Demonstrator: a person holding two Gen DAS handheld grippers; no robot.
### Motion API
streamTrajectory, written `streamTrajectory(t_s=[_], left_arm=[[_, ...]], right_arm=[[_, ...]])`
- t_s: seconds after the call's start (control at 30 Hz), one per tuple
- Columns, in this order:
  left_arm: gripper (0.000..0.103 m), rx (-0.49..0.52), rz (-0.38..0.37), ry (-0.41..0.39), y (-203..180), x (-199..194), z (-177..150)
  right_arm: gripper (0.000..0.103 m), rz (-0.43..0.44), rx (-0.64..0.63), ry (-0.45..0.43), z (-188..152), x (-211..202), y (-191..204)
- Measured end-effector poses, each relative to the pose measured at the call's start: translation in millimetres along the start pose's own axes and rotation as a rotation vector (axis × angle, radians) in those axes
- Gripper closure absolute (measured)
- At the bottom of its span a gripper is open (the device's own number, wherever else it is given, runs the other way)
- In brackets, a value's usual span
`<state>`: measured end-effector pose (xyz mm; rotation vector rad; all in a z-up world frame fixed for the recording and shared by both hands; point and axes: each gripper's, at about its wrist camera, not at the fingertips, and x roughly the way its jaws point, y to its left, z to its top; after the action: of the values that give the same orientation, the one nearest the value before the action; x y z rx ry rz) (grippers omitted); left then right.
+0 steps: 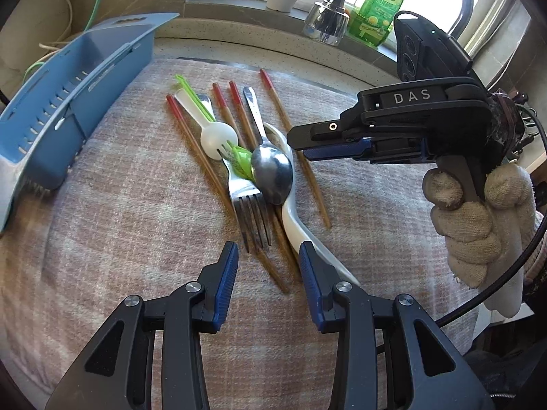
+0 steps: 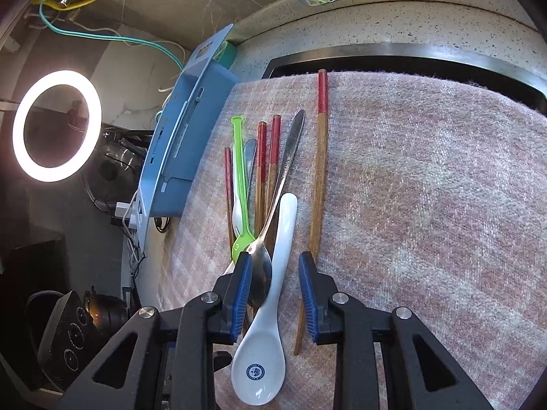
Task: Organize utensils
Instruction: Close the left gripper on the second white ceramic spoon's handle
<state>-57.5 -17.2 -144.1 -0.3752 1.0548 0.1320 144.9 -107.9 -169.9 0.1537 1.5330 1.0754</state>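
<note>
The left gripper (image 1: 268,256) hangs tilted downward, jaws parted and gripping nothing. The right gripper (image 2: 275,273) (carried in a gloved hand (image 1: 478,215)) tilts down, jaws apart.

The cloth (image 2: 427,205) is bare to the right of the lone chopstick (image 2: 319,171), so a hand can pass there. The pile of spoons and forks (image 1: 253,171) fills the middle. The blue bin (image 1: 68,102) blocks the left side. The tap (image 1: 326,20) hangs at the back.
</note>
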Motion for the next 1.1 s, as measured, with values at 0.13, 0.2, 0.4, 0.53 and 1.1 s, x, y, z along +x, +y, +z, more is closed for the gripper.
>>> streamTrajectory(t_s=[0.13,0.2,0.4,0.53,1.1], left_arm=[[0.069,-0.019,-0.016,-0.012,4.8,-1.1,0.1],[0.069,-0.028,-0.036,-0.022,3.9,-8.6,2.6],[0.069,-0.001,-0.087,-0.006,-9.5,-6.5,11.3],[0.069,0.049,-0.036,0.023,-16.1,3.2,13.2],[0.069,0.033,0.005,0.032,16.8,3.3,-0.6]], right_arm=[[0.079,0.005,0.005,0.001,2.8,2.6,0.9],[0.079,0.010,0.006,-0.001,3.3,1.5,0.8],[0.079,0.010,0.001,0.004,3.2,1.9,0.9],[0.079,0.019,0.015,0.003,3.9,3.4,-0.4],[0.093,0.034,0.024,0.014,0.6,14.6,1.5]])
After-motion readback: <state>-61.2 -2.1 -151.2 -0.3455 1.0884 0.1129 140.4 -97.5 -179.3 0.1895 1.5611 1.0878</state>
